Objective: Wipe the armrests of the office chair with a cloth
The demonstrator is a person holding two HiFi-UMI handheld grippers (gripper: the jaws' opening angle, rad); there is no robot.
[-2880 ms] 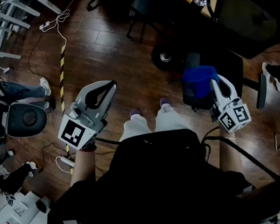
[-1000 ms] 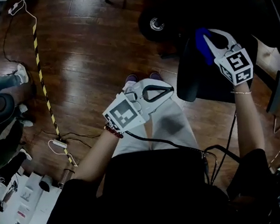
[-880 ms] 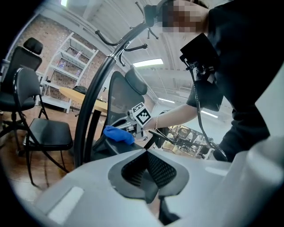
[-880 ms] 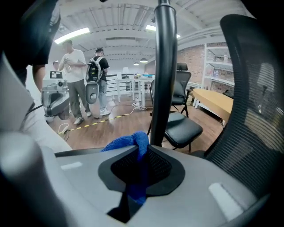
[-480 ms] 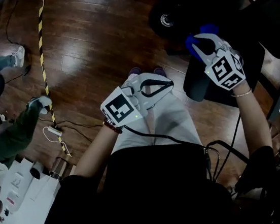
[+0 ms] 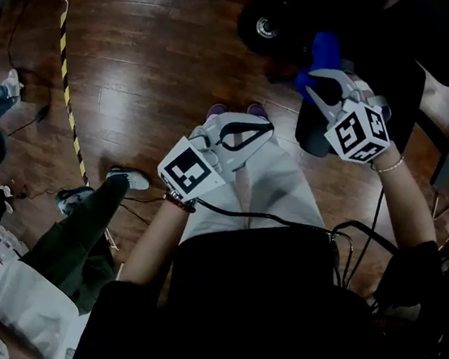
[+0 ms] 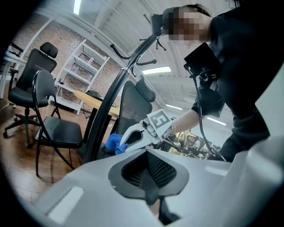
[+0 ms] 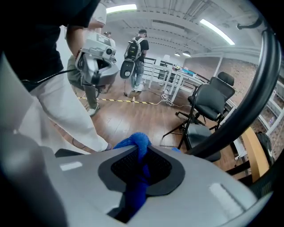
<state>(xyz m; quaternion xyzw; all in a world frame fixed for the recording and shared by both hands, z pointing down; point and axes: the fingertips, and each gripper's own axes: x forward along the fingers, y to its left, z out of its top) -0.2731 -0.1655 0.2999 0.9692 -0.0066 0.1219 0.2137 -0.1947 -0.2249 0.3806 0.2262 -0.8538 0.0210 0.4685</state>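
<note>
While standing on glossy plank floor (image 6: 161,68), open ahead and leftward, faces the black office chair (image 6: 308,140) crowding the right edge. Shares the left side with a bystander's green trouser leg (image 6: 83,230), stepped further in beside the striped tape (image 6: 68,96). Holds left tongs (image 6: 266,130) shut and empty over pale trousers (image 6: 282,183). Has right tongs (image 6: 316,80) clamped on a nubbly blue cloth (image 6: 323,46) at the chair's smooth dark edge; contact unclear.
</note>
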